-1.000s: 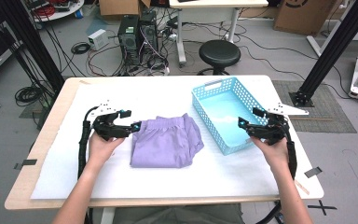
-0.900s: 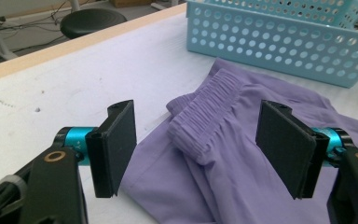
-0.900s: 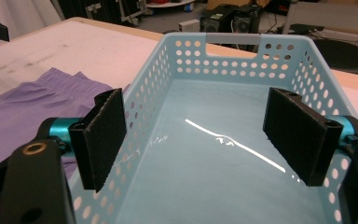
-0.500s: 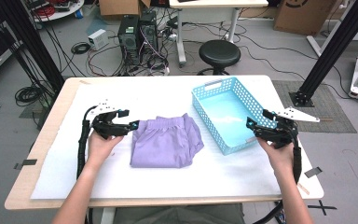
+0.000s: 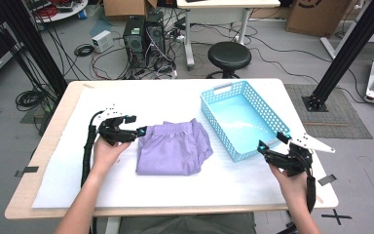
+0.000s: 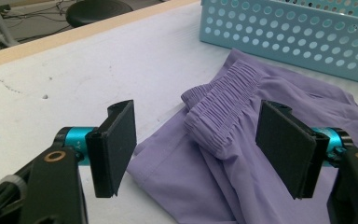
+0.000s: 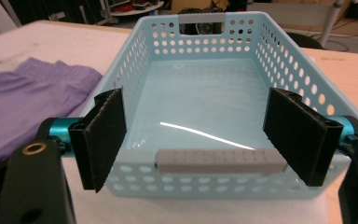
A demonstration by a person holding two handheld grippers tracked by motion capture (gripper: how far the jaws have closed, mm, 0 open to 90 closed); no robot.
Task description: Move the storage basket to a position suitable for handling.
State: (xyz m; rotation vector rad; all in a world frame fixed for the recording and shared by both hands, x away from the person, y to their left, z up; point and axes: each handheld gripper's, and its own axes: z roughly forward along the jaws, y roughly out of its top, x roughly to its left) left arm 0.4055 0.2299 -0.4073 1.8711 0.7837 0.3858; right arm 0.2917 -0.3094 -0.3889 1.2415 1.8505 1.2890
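A folded purple garment [image 5: 174, 146] with an elastic waistband [image 6: 221, 109] lies on the white table. My left gripper [image 5: 136, 125] is open at the garment's left edge; in the left gripper view the gripper [image 6: 200, 147] has its jaws spread either side of the waistband fold. A light blue perforated basket [image 5: 241, 117] sits to the right, with nothing inside. My right gripper [image 5: 272, 144] is open just off the basket's near end; in the right gripper view the gripper [image 7: 198, 140] frames the basket's [image 7: 200, 98] grey front handle [image 7: 219, 161].
The table [image 5: 126, 97] has bare white surface behind and in front of the garment. Beyond the far edge stand a black stool [image 5: 230, 56], computer towers [image 5: 143, 36] and cables on the floor. Black frame posts [image 5: 350, 48] rise at the right and left.
My right gripper has drawn back toward the table's near right, away from the basket's near end. The left gripper has stayed at the garment's left edge.
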